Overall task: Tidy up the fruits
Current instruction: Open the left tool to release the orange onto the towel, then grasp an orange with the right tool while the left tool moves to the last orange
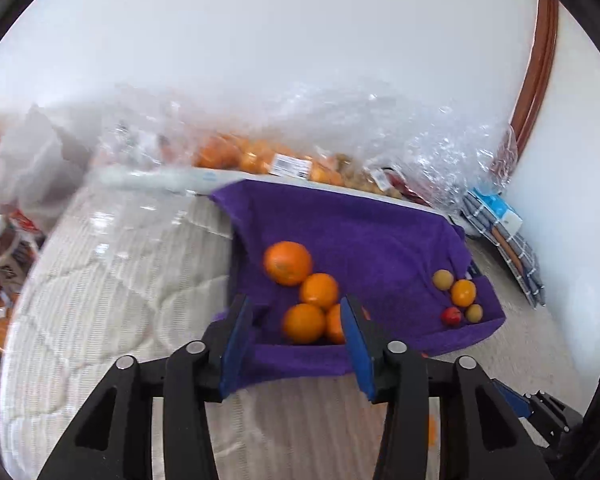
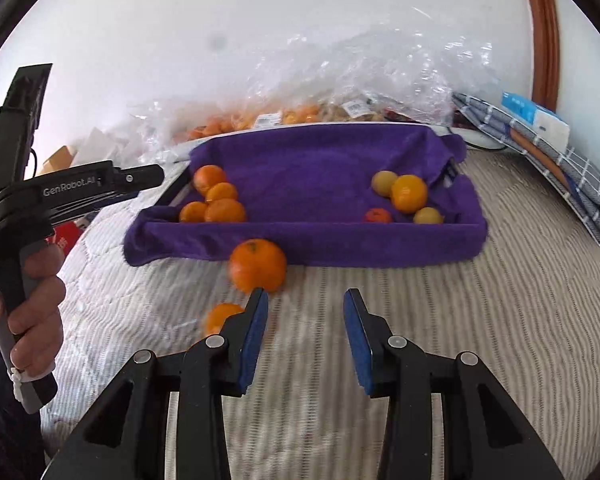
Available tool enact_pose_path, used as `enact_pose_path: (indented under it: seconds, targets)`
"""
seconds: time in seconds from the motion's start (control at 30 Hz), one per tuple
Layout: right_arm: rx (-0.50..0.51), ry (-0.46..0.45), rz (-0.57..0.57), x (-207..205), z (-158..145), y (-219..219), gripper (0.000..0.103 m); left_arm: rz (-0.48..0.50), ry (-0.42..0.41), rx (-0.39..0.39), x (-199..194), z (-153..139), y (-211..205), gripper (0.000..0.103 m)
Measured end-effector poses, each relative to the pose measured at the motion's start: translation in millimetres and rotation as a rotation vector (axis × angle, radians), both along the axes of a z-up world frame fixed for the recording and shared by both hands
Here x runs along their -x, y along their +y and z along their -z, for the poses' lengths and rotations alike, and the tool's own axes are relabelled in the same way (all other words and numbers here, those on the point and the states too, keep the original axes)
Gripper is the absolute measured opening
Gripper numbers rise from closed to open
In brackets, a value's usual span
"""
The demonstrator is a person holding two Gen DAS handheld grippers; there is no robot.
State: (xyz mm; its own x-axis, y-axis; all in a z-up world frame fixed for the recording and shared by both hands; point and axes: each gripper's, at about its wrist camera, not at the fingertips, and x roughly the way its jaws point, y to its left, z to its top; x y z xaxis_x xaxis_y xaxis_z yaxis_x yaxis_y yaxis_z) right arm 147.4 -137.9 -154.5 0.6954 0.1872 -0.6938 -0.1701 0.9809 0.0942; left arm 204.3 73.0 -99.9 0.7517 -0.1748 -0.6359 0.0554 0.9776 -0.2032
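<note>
A tray lined with a purple towel (image 1: 364, 240) (image 2: 312, 164) lies on the bed. Several oranges (image 1: 288, 263) (image 2: 224, 210) cluster at its left end. At its right end sit a small orange (image 1: 463, 292) (image 2: 409, 193), two yellowish fruits (image 1: 443, 279) (image 2: 384, 183) and a small red fruit (image 1: 451, 316) (image 2: 377, 215). Two oranges lie on the bed in front of the tray, one large (image 2: 258, 265) and one smaller (image 2: 220, 317). My left gripper (image 1: 296, 320) is open and empty above the tray's left cluster. My right gripper (image 2: 306, 300) is open and empty, just right of the large loose orange.
Clear plastic bags of fruit (image 1: 284, 160) (image 2: 340, 92) lie behind the tray against the white wall. Folded checked cloths and a blue-white box (image 2: 540, 128) sit at the right. The bed has a ribbed white quilt (image 2: 420, 320). The hand holding the left gripper (image 2: 32, 280) shows at left.
</note>
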Motion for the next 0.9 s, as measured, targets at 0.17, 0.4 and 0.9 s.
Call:
enact_pose_path:
  seconds: [0.17,0.4,0.9]
  targets:
    - [-0.024,0.031,-0.054,1.3,9.7,32.0,0.04,-0.053,0.016,0.0,15.5,2.3,36.6,0.048]
    - [0.065,0.071,-0.052,-2.0,30.6,56.6,0.034,-0.076,0.046,0.031,22.5,16.1,55.9,0.049]
    - [0.068,-0.024,0.092,19.6,-1.1,-36.4,0.032,0.183,0.083,0.075,20.6,40.0,-64.7,0.054]
